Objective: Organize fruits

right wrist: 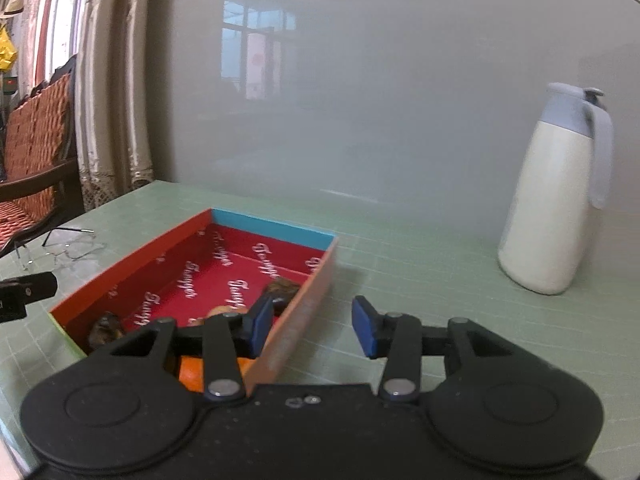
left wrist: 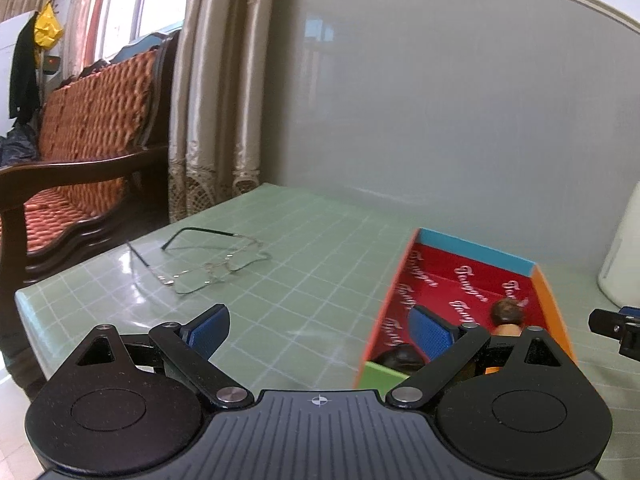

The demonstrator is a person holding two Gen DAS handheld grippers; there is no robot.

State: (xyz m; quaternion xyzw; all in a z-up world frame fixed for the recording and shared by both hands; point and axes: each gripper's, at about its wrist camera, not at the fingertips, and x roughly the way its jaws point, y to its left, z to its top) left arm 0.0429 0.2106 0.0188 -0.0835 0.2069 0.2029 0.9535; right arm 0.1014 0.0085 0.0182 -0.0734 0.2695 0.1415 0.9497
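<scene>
A shallow cardboard box [right wrist: 308,304] with a red printed inside [left wrist: 448,284] lies on the green table. Fruits lie in it: a dark brown one [left wrist: 507,311], a dark one [left wrist: 400,358] at the near end, an orange one [right wrist: 191,374] and brown ones [right wrist: 105,330] [right wrist: 282,286]. My left gripper [left wrist: 320,330] is open and empty, its right finger [left wrist: 430,332] above the box's left wall. My right gripper [right wrist: 314,326] is open and empty, astride the box's right wall, with its left finger [right wrist: 262,322] inside.
A pair of glasses [left wrist: 208,264] lies on the table left of the box. A white thermos jug [right wrist: 558,200] stands at the right by the grey wall. A wooden bench with orange cushions [left wrist: 80,152] and curtains are beyond the table's left edge.
</scene>
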